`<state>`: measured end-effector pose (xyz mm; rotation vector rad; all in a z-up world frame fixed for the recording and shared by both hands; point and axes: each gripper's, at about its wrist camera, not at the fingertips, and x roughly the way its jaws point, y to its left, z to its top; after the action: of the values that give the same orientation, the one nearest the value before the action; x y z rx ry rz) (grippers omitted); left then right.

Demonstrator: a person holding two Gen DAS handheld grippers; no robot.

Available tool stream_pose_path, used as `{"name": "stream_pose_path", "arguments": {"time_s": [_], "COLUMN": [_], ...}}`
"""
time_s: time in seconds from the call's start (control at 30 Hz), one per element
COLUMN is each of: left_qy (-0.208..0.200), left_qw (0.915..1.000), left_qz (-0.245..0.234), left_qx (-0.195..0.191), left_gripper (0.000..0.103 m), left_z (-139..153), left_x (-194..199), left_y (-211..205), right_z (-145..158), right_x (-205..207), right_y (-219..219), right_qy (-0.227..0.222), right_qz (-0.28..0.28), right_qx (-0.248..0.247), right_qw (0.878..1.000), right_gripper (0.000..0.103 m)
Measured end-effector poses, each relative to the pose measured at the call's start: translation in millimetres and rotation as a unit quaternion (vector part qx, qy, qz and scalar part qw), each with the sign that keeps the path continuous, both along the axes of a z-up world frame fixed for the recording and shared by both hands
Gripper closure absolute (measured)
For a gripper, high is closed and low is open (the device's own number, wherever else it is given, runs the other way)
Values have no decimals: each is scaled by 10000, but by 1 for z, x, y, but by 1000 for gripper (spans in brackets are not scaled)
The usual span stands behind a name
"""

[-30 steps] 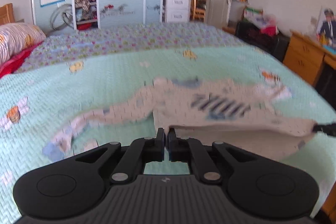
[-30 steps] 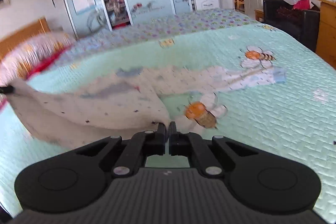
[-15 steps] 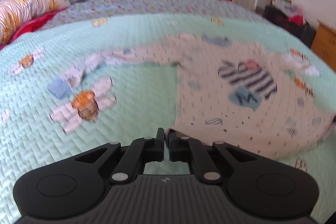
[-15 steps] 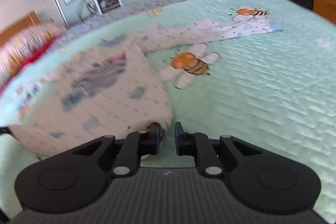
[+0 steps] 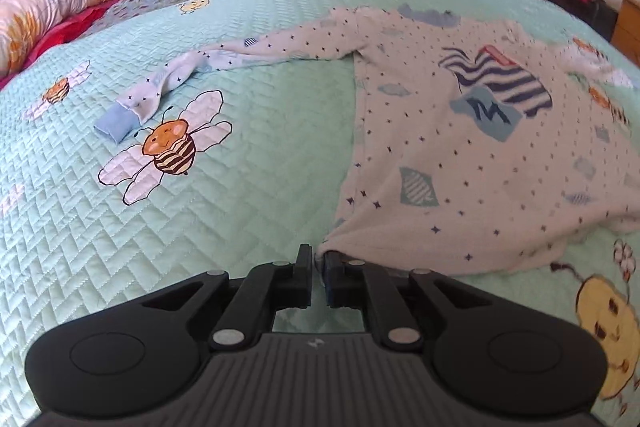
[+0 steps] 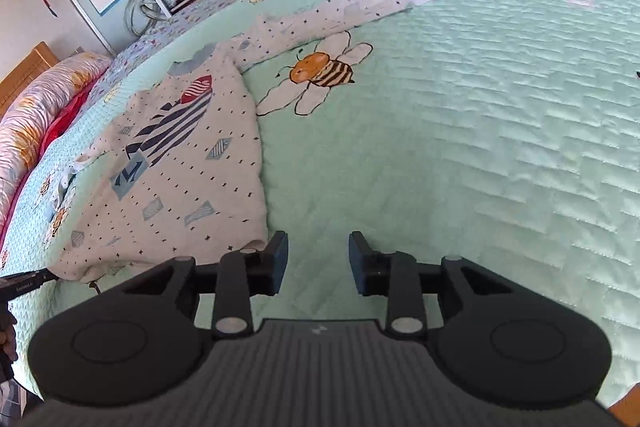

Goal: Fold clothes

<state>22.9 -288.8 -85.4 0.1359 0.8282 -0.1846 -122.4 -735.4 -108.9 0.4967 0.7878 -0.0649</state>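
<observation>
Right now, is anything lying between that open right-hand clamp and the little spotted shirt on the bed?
Nothing visible. The right gripper, whose jaws have just been opening, has nothing between them, and the shirt has its hem corner right beside its left finger, with only bare quilt around.

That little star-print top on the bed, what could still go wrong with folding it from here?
The left gripper is nearly shut with the top at its corner between the fingers; pulling away before letting go could drag the hem out of line. The right gripper has just been opening and holds nothing, so that side is free to shift. The left sleeve lies twisted on the bedspread; folded in like that, it might bunch.
</observation>
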Motion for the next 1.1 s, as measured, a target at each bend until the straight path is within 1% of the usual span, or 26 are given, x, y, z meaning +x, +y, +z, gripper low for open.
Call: {"name": "stream_pose_path", "arguments": {"time_s": [0.03,0.07,0.13,0.2,0.27,0.3,0.33,0.37,0.4,0.43,0.5,0.57,0.6,0.63,0.67,0.7,0.77,0.83,0.9,0.93,0.97,1.03,1.07,1.1], "left_qy": [-3,-1,61,146,209,223,236,242,145,130,102,125,141,182,246,306,330,350,51,-99,-242,-343,-388,-340], "left_qw": [10000,10000,9998,9993,9985,9982,9979,9976,9978,9971,9955,9934,9934,9943,9962,9974,9985,9974,9962,9949,9933,9933,9933,9951], "left_qz": [31,72,108,124,97,77,57,37,14,24,43,-37,-61,-98,-187,-272,-414,-506,-538,-554,-564,-427,-359,-295], "left_qx": [-13,-38,-145,-323,-495,-548,-602,-651,-645,-745,-946,-1142,-1139,-1047,-816,-585,-139,374,684,839,984,1018,1024,876], "left_gripper": [95,93,92,92,93,95,97,99,99,99,99,99,99,99,96,96,95,95,95,93,88,81,81,81], "left_z": [1,2,2,1,2,3,4,5,13,25,49,69,74,74,68,60,33,7,-3,-9,-13,-13,-13,-10], "left_x": [1,3,7,11,15,16,18,20,19,17,13,9,9,9,11,13,16,16,9,6,2,0,-1,0], "left_y": [1,2,5,8,10,11,11,11,11,14,21,29,31,31,26,21,7,-4,-11,-14,-18,-18,-18,-14], "right_z": [0,-1,-5,-13,-19,-22,-24,-26,-26,-26,-18,-3,3,6,9,6,-6,-22,-30,-30,-29,-28,-27,-26], "right_x": [0,2,8,17,27,33,39,43,46,47,37,24,19,17,16,19,27,36,36,35,33,30,29,28], "right_y": [2,4,6,4,7,9,13,15,15,13,-1,-14,-20,-23,-26,-26,-20,-10,-6,-6,-6,-6,-6,-7], "right_qy": [-55,-97,-174,-207,-277,-263,-205,-144,-74,-40,-186,-399,-464,-416,-349,-215,106,208,69,-5,-48,-92,-114,-125], "right_qz": [53,95,94,15,126,195,249,281,247,188,-52,-216,-291,-345,-377,-362,-384,-265,-335,-349,-332,-273,-244,-234], "right_qx": [32,109,354,784,1185,1295,1298,1321,1400,1581,2446,2986,3175,3150,3075,2833,2230,1763,1714,1705,1602,1443,1363,1291], "right_qw": [10000,9998,9992,9967,9925,9910,9910,9907,9898,9872,9694,9533,9467,9475,9502,9581,9740,9838,9846,9847,9865,9891,9903,9913], "right_gripper": [59,54,53,53,53,55,69,98,100,100,100,100,100,100,100,100,100,100,99,99,99,99,98,98]}}
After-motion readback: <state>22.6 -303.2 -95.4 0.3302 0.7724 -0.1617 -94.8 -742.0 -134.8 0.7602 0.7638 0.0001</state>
